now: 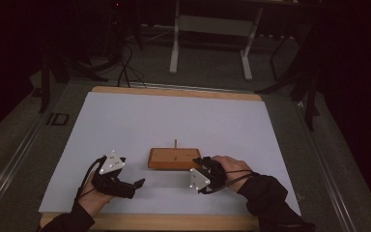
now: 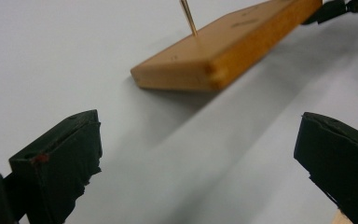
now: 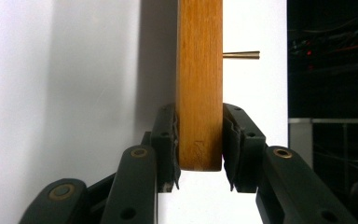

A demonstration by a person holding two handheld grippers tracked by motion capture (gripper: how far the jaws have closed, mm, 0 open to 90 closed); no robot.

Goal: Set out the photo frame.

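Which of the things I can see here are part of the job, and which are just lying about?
Part of the job:
- wooden block, clamped at its end by the right gripper
- thin peg standing in the block
- left gripper, jaws wide open, nothing between them

Just lying about:
- white sheet covering the table
- white frame legs on the floor beyond
- dark cables on the floor

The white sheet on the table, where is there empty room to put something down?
The white paper sheet is bare between its far edge and the flat orange-brown wooden block with its thin upright peg, and down both side strips. It is crowded near the front edge: the right gripper clamps the block's end, and the open left gripper sits beside it.
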